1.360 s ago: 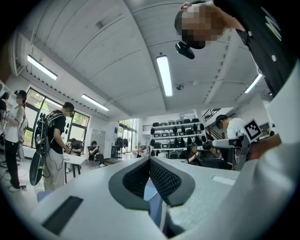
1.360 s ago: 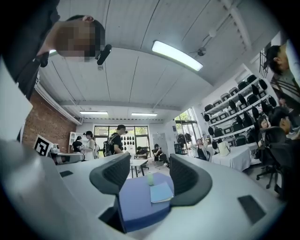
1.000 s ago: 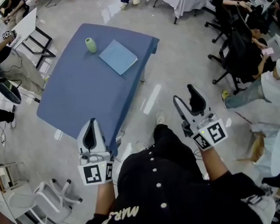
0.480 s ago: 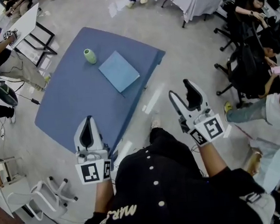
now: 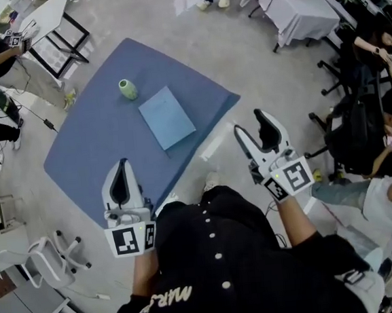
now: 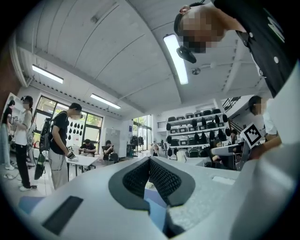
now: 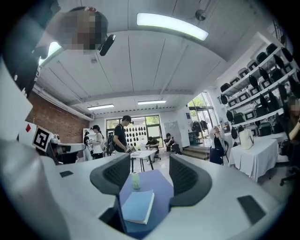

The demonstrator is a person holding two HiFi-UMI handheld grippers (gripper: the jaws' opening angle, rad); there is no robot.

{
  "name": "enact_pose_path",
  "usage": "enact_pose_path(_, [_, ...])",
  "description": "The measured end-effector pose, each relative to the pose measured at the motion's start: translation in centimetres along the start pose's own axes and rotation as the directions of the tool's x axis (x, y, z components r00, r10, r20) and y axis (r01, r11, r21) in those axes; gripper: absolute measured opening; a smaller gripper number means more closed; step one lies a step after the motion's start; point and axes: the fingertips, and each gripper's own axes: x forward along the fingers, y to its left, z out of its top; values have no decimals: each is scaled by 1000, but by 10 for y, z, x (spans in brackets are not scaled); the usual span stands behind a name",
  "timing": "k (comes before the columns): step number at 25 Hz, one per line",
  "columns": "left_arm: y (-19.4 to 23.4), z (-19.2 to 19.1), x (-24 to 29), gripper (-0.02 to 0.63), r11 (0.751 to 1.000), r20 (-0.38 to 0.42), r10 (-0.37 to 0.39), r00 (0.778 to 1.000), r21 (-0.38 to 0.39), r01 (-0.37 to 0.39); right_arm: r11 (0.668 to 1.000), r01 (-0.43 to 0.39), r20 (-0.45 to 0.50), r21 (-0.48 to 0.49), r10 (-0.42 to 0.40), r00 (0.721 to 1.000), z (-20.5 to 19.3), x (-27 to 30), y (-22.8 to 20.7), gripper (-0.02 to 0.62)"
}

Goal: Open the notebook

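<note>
One table [image 5: 93, 148] draped in a dark blue cloth stands on a grey floor, seen from steeply above. Below it in the head view is the black-clad torso [image 5: 226, 265] of the person holding the tools, with a row of white buttons down the front.

There are two hand-held grippers, each white and carrying one marker cube. The left gripper [image 5: 122, 164] appears over the table's near corner. In its own view, the left gripper [image 6: 150, 161] has its two dark ribbed pads meeting at the tips, with nothing caught between them. The right gripper [image 5: 249, 122] is held over bare floor to the right of the table. In its own view, the right gripper [image 7: 149, 161] has its two jaws standing well apart and empty, and the table [image 7: 161, 187] shows in the distance through the gap.

One light blue notebook [image 5: 167, 117] lies flat and closed on the cloth, toward the table's right side and well apart from both grippers. The right gripper view shows the same notebook [image 7: 137, 206] with its cover shut.

One small pale green vase [image 5: 128, 89] stands upright near the notebook's far corner, not touching it. It also shows in the right gripper view [image 7: 135, 180].
</note>
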Motion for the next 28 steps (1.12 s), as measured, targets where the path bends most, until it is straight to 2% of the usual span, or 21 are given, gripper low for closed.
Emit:
enact_pose_path(7, [23, -13, 15, 3, 998, -33, 66, 997, 26, -65, 997, -70, -85, 17, 71, 994, -33, 59, -13, 247])
enact_pose_path(11, [45, -19, 28, 3, 997, -58, 63, 996, 39, -61, 996, -80, -168, 45, 86, 982, -60, 93, -11, 247])
enact_pose_path(15, [65, -29, 36, 3, 998, -83, 53, 995, 36, -50, 991, -76, -272, 110, 104, 957, -107, 125, -7, 242])
enact_pose_path(19, [80, -50, 38, 3, 999, -127, 47, 991, 23, -44, 979, -78, -396, 189, 149, 906, -171, 158, -4, 241])
enact_pose_path(23, [90, -74, 34, 3, 999, -186, 47, 981, 10, -46, 956, -58, -517, 289, 207, 831, -237, 180, 1, 241])
enact_pose_path(28, [98, -103, 34, 3, 999, -231, 49, 972, -7, -52, 943, -23, -630, 333, 240, 738, -310, 197, -1, 237])
